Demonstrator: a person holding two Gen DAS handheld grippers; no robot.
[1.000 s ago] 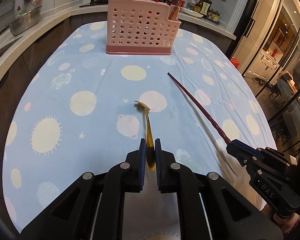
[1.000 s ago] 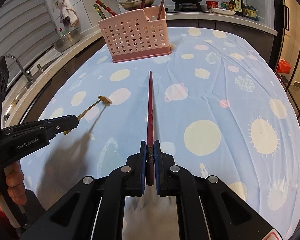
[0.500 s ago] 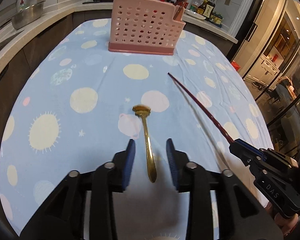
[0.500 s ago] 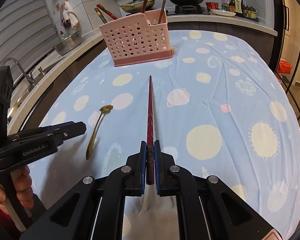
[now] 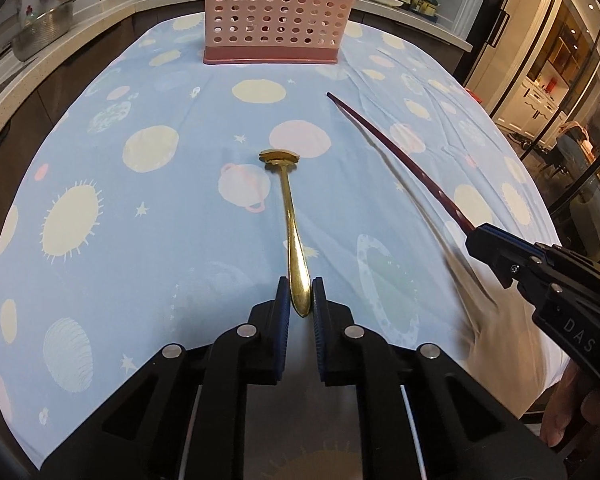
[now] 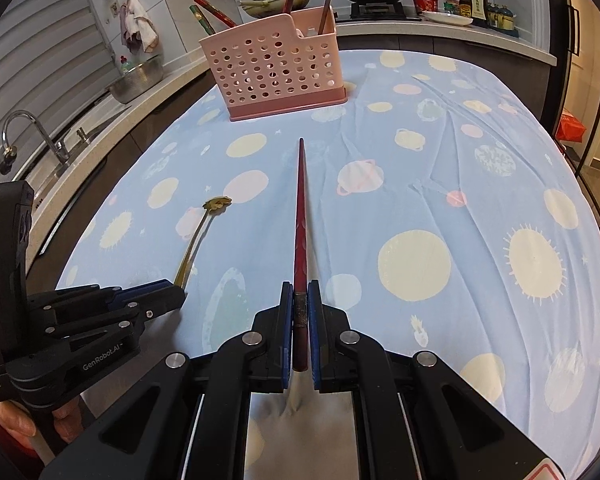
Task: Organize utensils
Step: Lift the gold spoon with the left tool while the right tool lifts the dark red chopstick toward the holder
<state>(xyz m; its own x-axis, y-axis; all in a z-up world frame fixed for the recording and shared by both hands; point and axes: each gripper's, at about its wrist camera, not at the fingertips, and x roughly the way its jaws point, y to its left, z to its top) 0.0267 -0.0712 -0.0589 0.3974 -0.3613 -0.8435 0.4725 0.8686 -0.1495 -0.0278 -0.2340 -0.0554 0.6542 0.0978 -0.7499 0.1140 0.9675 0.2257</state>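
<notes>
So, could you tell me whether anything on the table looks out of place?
Only the gold spoon lies loose on the tablecloth, outside the pink holder; the left gripper is closing around its handle. Nothing looks spilled or damaged.
</notes>
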